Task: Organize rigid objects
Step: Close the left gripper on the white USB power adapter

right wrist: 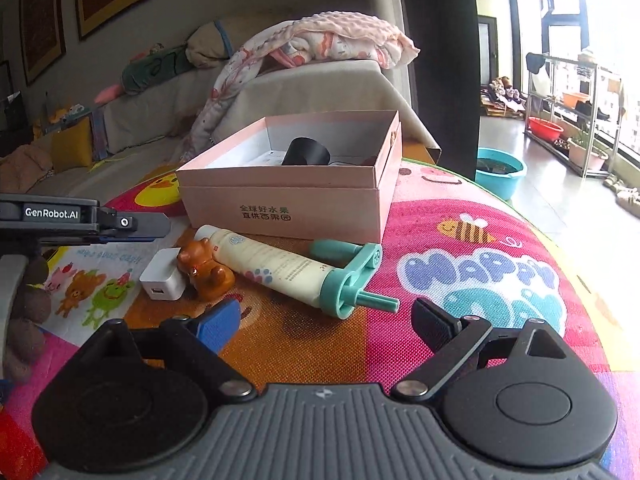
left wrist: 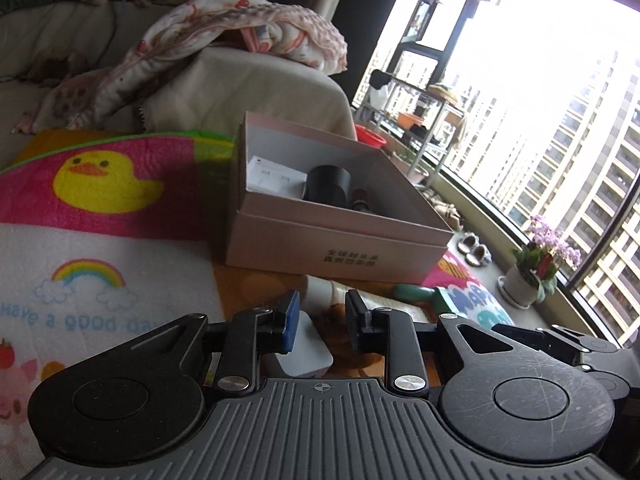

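An open pink box stands on the colourful mat and holds a black cylinder and a white carton. In front of it lie a cream tube with a teal squeezer key, a brown bear figurine and a white charger. My right gripper is wide open and empty, just short of the tube's teal end. My left gripper hovers over the charger and the bear. Its jaws stand a narrow gap apart with nothing held.
The play mat covers the table. A sofa with a pink blanket is behind the box. To the right are a teal basin, a metal rack and a potted flower on the window ledge.
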Motion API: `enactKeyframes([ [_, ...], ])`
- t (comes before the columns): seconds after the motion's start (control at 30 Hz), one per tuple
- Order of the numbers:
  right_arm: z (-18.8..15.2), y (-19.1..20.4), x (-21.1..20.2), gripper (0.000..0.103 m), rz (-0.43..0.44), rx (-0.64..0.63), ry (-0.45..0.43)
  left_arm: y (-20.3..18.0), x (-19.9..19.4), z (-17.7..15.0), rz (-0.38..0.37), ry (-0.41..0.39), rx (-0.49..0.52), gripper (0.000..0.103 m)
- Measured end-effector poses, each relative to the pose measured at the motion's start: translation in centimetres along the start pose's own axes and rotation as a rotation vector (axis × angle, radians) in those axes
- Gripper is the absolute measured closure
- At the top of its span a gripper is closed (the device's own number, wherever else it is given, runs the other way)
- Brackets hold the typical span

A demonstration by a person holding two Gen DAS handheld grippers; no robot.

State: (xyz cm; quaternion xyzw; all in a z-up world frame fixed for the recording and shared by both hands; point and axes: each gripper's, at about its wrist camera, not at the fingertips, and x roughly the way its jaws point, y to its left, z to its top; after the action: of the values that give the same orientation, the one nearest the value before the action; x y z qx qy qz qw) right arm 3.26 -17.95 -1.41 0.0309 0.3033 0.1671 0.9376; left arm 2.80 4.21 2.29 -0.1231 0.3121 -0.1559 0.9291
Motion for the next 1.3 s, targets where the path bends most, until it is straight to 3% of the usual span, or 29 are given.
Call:
enactKeyframes([
  [0.1, 0.0, -0.2, 0.1, 0.01, -0.005, 0.014, 0.002, -0.4, 0.4, -0.4, 0.032, 0.001, 0.014, 0.076],
  [0.33, 0.0, -0.3, 0.3, 0.01, -0.004, 0.028, 0.015, -0.7, 0.8, -0.3, 0.025, 0.001, 0.012, 0.076],
  [0.53, 0.1, -0.3, 0.4, 0.01, -0.006, 0.033, 0.021, 0.2, 0.7, -0.5, 0.148, 0.002, -0.012, 0.075],
  [0.63, 0.0, -0.4, 0.4, 0.01, -0.007, 0.036, 0.025, 0.2, 0.6, -1.0, 0.116, 0.032, -0.013, 0.073],
  [0.77, 0.1, -0.4, 0.6, 0.01, -0.009, 0.041, 0.032, -0.5, 0.0, -1.7, 0.088, 0.047, 0.039, 0.071],
  [0.93, 0.1, -0.5, 0.8, 0.01, -0.012, 0.048, 0.044, -2.0, -0.9, -2.4, 0.08, 0.062, 0.178, 0.068],
  [1.03, 0.1, -0.5, 0.9, 0.01, -0.014, 0.051, 0.049, -2.3, -1.8, -2.6, 0.07, 0.063, 0.172, 0.068],
  [1.17, 0.2, -0.6, 1.1, 0.01, -0.014, 0.054, 0.056, -3.7, -2.3, -2.7, 0.094, 0.012, 0.222, 0.068],
  [1.3, 0.2, -0.6, 1.2, 0.01, -0.015, 0.056, 0.059, -5.1, -0.5, -3.2, 0.145, 0.037, 0.282, 0.068],
])
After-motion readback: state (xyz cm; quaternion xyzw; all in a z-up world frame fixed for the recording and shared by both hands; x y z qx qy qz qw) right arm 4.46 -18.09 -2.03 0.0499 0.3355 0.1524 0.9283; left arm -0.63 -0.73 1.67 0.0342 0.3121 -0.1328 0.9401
